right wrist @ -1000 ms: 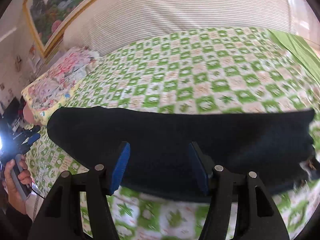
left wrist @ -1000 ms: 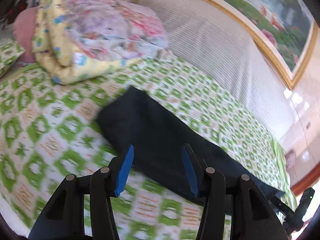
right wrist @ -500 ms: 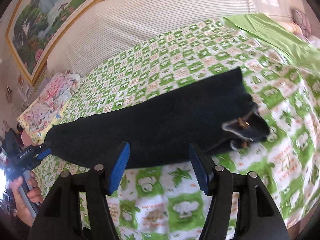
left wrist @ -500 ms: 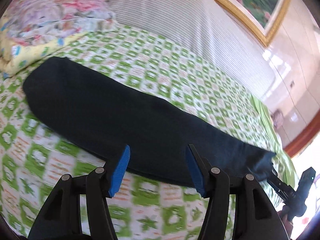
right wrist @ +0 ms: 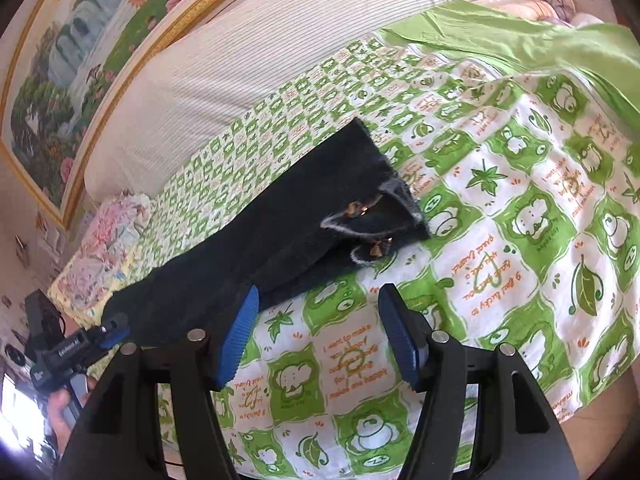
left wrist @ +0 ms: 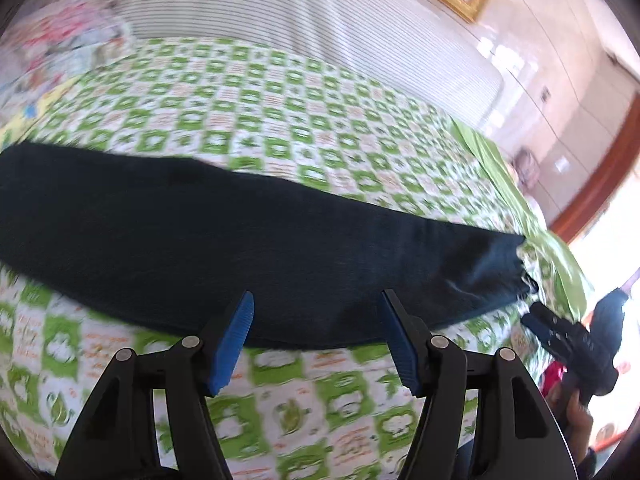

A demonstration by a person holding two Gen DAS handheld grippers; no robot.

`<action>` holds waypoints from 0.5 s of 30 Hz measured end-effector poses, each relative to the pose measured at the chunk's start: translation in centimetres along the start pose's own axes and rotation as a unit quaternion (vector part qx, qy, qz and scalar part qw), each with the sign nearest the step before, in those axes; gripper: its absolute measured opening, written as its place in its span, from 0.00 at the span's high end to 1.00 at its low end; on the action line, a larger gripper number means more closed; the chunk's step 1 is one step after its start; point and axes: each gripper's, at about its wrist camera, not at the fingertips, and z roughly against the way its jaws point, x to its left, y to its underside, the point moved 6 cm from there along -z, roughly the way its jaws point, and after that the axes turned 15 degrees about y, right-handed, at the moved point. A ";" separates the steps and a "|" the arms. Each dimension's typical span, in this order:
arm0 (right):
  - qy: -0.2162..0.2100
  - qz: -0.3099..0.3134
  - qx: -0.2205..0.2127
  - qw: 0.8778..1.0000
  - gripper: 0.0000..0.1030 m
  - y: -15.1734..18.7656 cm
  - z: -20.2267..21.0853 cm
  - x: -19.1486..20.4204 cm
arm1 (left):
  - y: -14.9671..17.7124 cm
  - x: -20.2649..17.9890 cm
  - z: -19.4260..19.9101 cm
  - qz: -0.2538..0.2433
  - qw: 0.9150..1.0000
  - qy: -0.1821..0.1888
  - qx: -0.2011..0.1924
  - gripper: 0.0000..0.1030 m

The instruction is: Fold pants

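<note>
Dark navy pants (left wrist: 240,240) lie folded lengthwise in a long strip across the green-and-white checked bedspread (left wrist: 320,128). Their waist end with brass buttons (right wrist: 372,216) lies to the right. My left gripper (left wrist: 316,332) is open and empty, just in front of the strip's near edge at mid-length. My right gripper (right wrist: 318,332) is open and empty, over the bedspread (right wrist: 520,220) just in front of the waist end. The right gripper also shows in the left wrist view (left wrist: 568,336), and the left gripper shows in the right wrist view (right wrist: 80,346) near the pants' leg end.
A striped white headboard cushion (left wrist: 320,24) runs along the far side of the bed. A folded floral quilt (right wrist: 104,240) sits at the left end. A plain green sheet (right wrist: 520,40) covers the right end. The bed's near edge is just below my grippers.
Both cameras have swung toward the pants' waist end. The left gripper moved right along the strip; the right gripper moved off the pants to the bedspread by the waist. Both stay open.
</note>
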 end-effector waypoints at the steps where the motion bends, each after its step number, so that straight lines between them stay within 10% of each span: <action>1: -0.002 -0.005 0.001 1.000 0.38 -0.2 -0.2 -0.2 | -0.3 -0.5 -0.5 -0.010 1.000 0.004 0.008 0.33; 15: -0.052 -0.113 0.000 0.992 0.38 -2.8 -1.1 -3.0 | -6.9 -11.3 -13.4 -0.159 0.961 0.147 0.169 0.28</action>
